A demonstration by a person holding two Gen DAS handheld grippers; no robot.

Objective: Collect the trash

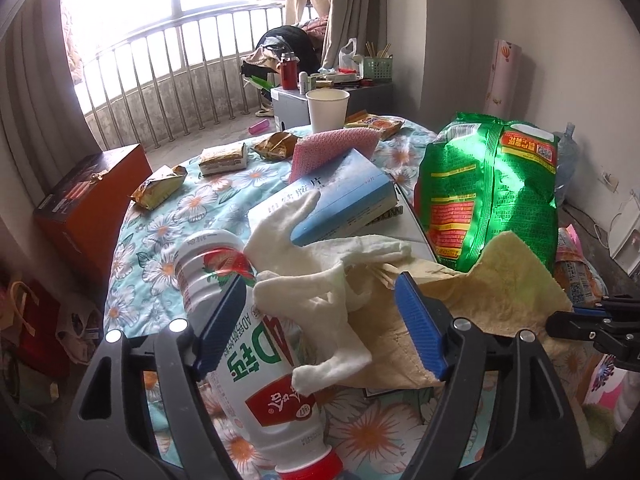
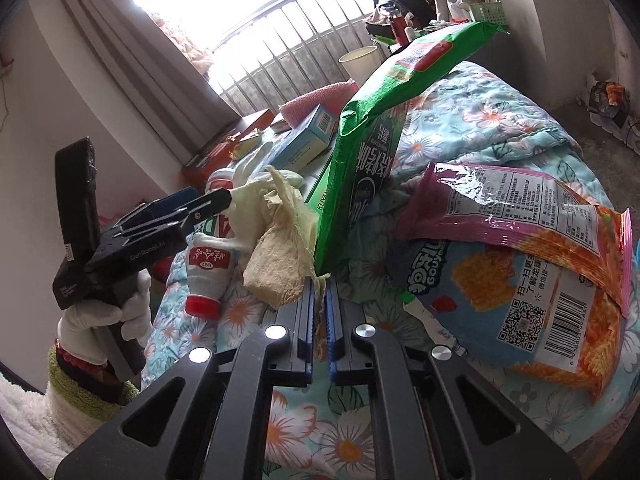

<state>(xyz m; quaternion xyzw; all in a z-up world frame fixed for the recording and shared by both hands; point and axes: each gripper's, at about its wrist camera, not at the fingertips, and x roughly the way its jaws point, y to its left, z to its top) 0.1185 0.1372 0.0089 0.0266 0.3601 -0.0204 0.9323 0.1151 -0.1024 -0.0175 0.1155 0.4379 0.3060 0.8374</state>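
A floral-covered table (image 1: 168, 236) holds trash. My left gripper (image 1: 320, 320) is open, its blue pads either side of a white cloth glove (image 1: 320, 304) that lies over a white drink bottle (image 1: 248, 364) with a red cap. A yellowish crumpled cloth (image 1: 500, 292) lies beside the glove. My right gripper (image 2: 319, 304) is shut on an edge of that yellowish cloth (image 2: 280, 256), right beside the bottom of a tall green snack bag (image 2: 360, 152). The left gripper (image 2: 208, 204) shows in the right wrist view, over the bottle (image 2: 208, 276).
A blue box (image 1: 340, 196), pink sponge (image 1: 332, 148), paper cup (image 1: 327, 110) and several small snack wrappers (image 1: 160, 190) lie farther back. Pink and blue snack bags (image 2: 520, 256) lie to the right. An orange box (image 1: 92, 200) stands left of the table.
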